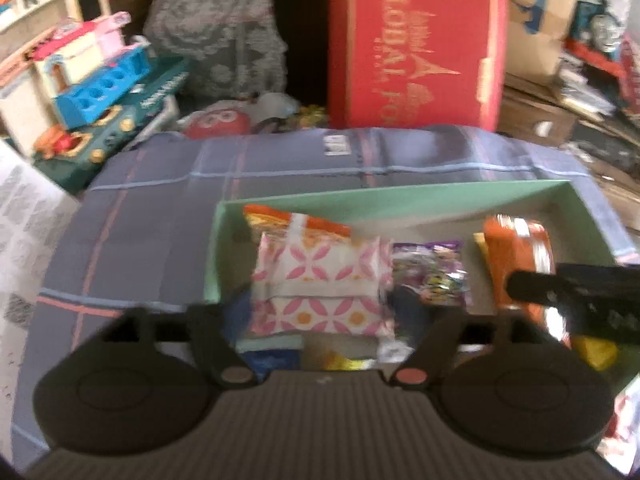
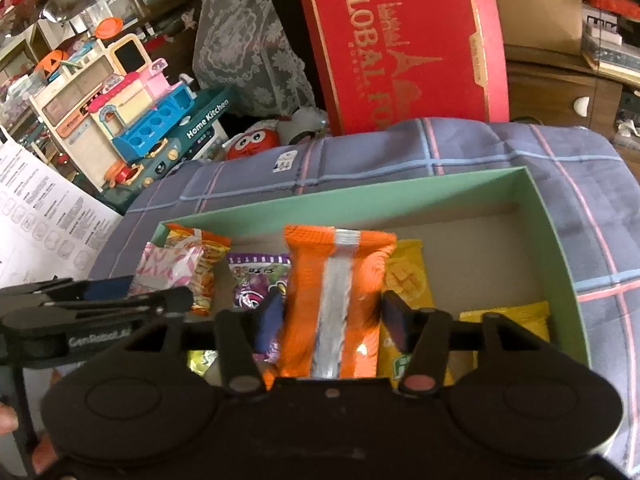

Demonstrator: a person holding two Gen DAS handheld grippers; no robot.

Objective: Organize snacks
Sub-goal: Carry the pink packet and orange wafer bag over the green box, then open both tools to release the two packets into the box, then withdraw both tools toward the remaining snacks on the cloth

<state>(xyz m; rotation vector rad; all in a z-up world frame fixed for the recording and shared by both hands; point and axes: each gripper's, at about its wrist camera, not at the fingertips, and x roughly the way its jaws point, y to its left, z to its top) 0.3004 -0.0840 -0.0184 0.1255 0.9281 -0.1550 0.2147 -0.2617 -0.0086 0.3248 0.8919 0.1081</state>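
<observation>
Right gripper (image 2: 330,312): nearest the viewer; fingers (image 2: 269,320) stand at either side of the orange packet (image 2: 336,292). Whether they press on it cannot be told; the packet's lower end is hidden behind the gripper body.
Left gripper (image 1: 316,316): fingers spread wide, the pink-patterned packet (image 1: 320,276) lying between them untouched; the fingertips themselves are hard to make out in the blur.
Green box (image 2: 560,264): one, open-topped, resting on the checked cloth (image 2: 540,152); near wall cut off by both grippers.
Snacks in the box: seven counted – one pink-patterned, one orange-and-yellow (image 2: 204,252) partly under it, one purple (image 2: 256,276), one orange, two yellow mango packets (image 2: 408,276), and one scrap of a yellow-green wrapper (image 2: 200,360), mostly hidden.
Red carton (image 2: 400,48): one, upright behind the cloth, its lettering cut off below.
Toy kitchen (image 2: 120,120): far left, in a cluttered heap.
</observation>
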